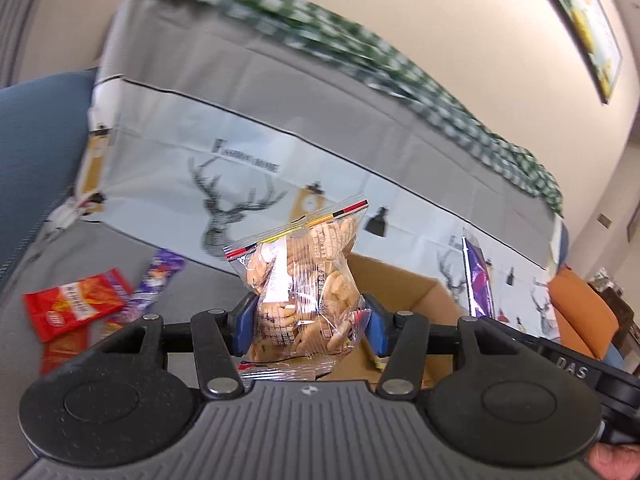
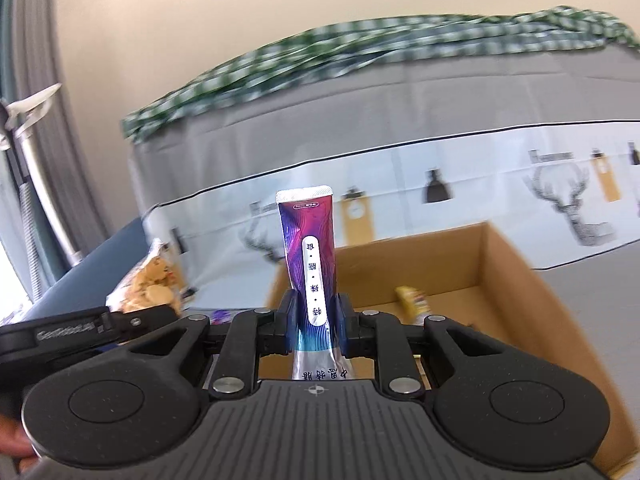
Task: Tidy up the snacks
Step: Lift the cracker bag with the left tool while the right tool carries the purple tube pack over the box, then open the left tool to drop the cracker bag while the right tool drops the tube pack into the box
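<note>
Blue pads of the left gripper (image 1: 308, 322) pinch a clear bag of biscuits (image 1: 304, 280), held upright above the near edge of an open cardboard box (image 2: 516, 276). Inside the box lies one yellow packet (image 2: 412, 298). Over that same box, the right gripper (image 2: 316, 320) is pressed tight on a slim purple packet (image 2: 310, 256) standing upright between its pads. Both grippers tilt slightly downward. Red packets (image 1: 76, 304) lie on the grey cover to the left.
</note>
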Available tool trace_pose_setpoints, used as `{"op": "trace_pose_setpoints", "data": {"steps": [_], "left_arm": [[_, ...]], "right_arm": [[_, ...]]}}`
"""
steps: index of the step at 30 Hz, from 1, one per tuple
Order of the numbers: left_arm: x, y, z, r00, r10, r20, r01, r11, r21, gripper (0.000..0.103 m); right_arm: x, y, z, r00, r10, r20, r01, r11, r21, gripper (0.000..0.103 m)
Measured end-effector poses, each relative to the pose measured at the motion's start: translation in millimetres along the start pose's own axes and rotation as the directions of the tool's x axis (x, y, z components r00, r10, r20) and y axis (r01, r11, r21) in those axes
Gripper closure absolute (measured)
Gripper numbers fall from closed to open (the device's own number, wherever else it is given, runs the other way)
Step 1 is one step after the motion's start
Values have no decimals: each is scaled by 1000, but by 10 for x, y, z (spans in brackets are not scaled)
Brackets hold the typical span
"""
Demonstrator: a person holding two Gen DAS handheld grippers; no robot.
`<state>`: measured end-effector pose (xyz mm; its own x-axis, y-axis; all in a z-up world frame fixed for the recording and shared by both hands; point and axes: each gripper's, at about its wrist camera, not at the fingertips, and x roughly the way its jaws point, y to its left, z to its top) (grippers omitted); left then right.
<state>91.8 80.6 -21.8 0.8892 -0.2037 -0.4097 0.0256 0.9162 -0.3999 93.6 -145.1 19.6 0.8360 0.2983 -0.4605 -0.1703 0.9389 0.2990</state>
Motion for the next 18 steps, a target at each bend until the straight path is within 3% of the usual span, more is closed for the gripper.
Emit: {"op": "trace_pose_setpoints", "data": {"steps": [7,12,18], "left_arm": [[217,-401,-89,998,-68,-7,68,997,45,44],[310,-561,-148,995,-96,-16,97,994,53,44],[388,-671,-187,992,-122,-22,123,991,57,44]], "right_arm": [[-46,-418,2,992,-121,32,120,992,31,83],[-128,-610,17,971,-218,98,216,976,35,83],[-140,-686,2,962,-246,115,244,969,34,83]]}}
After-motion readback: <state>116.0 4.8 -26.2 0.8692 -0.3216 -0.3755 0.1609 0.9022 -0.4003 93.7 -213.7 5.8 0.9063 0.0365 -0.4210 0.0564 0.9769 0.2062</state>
